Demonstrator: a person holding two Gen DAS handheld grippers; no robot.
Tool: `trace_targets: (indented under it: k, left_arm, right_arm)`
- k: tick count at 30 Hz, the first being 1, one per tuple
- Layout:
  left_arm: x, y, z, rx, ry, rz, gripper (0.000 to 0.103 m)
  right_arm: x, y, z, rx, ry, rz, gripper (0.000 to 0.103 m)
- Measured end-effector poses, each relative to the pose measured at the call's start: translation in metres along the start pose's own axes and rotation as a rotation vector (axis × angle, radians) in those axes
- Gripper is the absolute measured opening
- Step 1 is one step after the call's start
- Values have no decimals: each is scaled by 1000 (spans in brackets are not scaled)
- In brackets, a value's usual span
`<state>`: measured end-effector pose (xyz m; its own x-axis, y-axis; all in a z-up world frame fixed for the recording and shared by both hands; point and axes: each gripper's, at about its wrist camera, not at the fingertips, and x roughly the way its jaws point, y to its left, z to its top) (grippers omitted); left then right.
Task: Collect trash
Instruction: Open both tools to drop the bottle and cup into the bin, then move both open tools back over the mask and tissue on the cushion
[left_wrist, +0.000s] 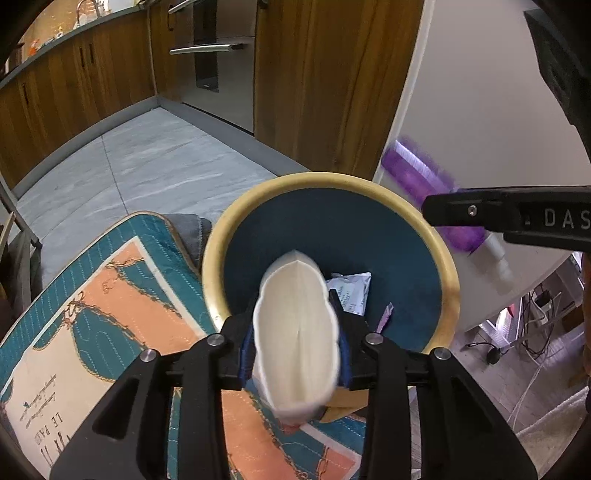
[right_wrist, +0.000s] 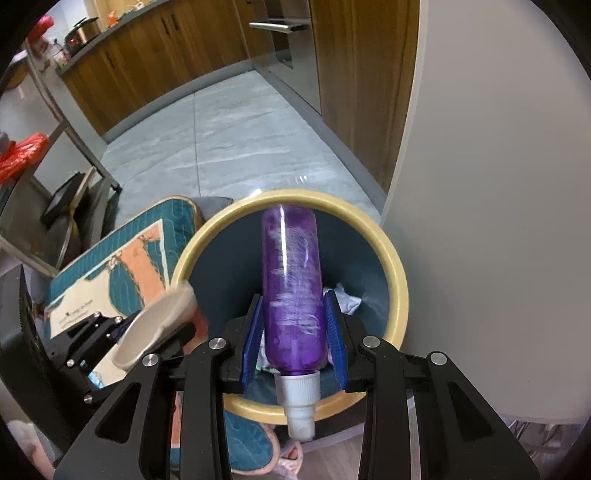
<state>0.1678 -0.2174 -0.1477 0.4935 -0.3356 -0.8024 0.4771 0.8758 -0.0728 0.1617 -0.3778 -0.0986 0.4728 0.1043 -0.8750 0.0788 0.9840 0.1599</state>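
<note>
A round bin with a yellow rim (left_wrist: 332, 177) (right_wrist: 399, 280) and a dark blue inside stands on the floor below both grippers. A white wrapper (left_wrist: 351, 291) and a purple scrap (left_wrist: 386, 317) lie at its bottom. My left gripper (left_wrist: 295, 332) is shut on a squashed cream paper cup (left_wrist: 295, 332) over the bin's near-left rim; the cup's edges are blurred. In the right wrist view the same cup (right_wrist: 159, 325) shows at the left. My right gripper (right_wrist: 295, 314) is shut on a purple bottle (right_wrist: 291, 280) with a white cap (right_wrist: 299, 391), held over the bin's opening.
A teal and orange quilted mat (left_wrist: 122, 295) lies left of the bin. A white wall (right_wrist: 480, 221) stands right behind it. Wooden cabinets (left_wrist: 332, 74) and an oven line the far side of a grey tiled floor (left_wrist: 147, 166). Cables (left_wrist: 535, 332) lie at the right.
</note>
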Motion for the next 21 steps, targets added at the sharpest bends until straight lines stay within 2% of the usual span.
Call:
trace_targets:
  k: [3,8,10,13,18,21]
  left_arm:
    - [-6,4,-1,-4,-5,10,41]
    - [-25,11,-6,6,-28,39,54]
    - [-36,16,-9,1,-40,51,57]
    - [-50,26,-14,-15,-51,70,69]
    - [-76,40,-28,-26,-69,124,84]
    - [-94,46,-34,-33,-82,146,87]
  right_arm:
    - [-5,2,3,11,-17,2,46]
    - [-11,12,7,12,-36,19,55]
    - [-17,18,7,10,-54,25,67]
    - [-25,24,8,10,-81,36,77]
    - [-41,36,8,15,-120,46,87]
    - [-50,42,6,15,-142,50,93]
